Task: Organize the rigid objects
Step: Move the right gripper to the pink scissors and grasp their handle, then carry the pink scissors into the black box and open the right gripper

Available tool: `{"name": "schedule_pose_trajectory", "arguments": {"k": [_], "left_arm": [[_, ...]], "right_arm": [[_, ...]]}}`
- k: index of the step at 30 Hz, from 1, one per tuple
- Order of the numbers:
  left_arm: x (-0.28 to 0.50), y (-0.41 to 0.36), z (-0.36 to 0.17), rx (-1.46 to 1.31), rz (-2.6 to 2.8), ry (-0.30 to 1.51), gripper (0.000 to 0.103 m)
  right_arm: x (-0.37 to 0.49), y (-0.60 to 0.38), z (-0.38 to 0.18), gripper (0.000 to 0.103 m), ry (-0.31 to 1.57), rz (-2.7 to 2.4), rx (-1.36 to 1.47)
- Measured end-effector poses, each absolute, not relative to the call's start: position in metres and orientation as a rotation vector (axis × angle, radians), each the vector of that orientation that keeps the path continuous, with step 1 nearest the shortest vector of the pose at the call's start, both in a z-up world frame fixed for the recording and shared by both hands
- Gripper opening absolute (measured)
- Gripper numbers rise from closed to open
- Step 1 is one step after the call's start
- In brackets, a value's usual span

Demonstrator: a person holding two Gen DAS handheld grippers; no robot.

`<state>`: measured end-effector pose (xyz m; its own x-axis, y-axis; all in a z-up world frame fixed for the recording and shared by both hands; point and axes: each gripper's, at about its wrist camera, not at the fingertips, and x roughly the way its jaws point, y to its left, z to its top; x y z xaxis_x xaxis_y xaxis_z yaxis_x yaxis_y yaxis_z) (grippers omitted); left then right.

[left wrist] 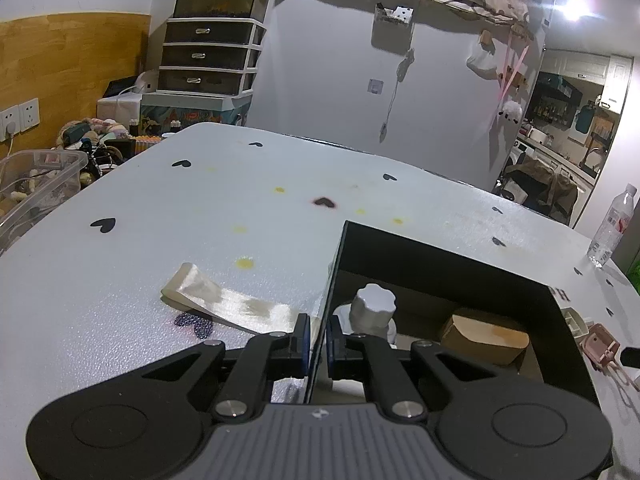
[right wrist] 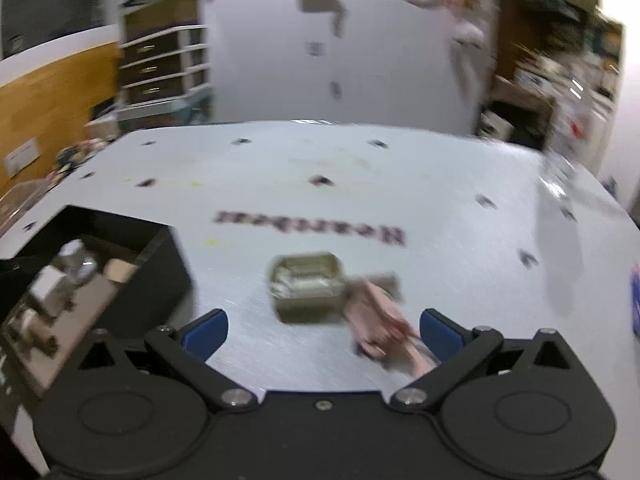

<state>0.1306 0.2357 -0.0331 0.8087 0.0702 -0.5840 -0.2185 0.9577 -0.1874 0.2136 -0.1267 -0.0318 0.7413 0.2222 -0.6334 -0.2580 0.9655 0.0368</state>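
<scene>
My left gripper (left wrist: 318, 338) has its jaws clamped on the near wall of the black box (left wrist: 444, 252), which sits on the worktop (left wrist: 120, 280) and holds a white knob (left wrist: 375, 304) and a tan block (left wrist: 486, 338). My right gripper (right wrist: 323, 330) hovers with jaws wide apart (view blurred) just behind a small tin (right wrist: 306, 286) and a pink object (right wrist: 376, 320).

Left gripper (left wrist: 318, 340) nearly closed, right gripper (right wrist: 323, 330) spread wide
</scene>
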Motion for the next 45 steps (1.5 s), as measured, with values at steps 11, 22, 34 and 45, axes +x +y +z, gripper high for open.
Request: {"name": "schedule_pose_trajectory", "arguments": {"k": [11,22,34,45], "left_arm": [[0.132,0.236,-0.034,-0.252,0.161,0.622,0.008],[0.133,0.236,-0.034,-0.251,0.162,0.627,0.008],[0.137,0.236,-0.036,-0.243,0.170,0.634,0.008],[0.139,0.233,-0.032,-0.226,0.183,0.647,0.008]], "right_arm": [[0.213,-0.163,-0.062,0.103,0.702,0.057,0.046],[0.239,-0.162,-0.067,0.088,0.642,0.046,0.015],[0.249,-0.135,-0.075,0.047,0.642,0.157,-0.068],[0.237,-0.138,-0.066,0.029,0.605,0.216,-0.062]]}}
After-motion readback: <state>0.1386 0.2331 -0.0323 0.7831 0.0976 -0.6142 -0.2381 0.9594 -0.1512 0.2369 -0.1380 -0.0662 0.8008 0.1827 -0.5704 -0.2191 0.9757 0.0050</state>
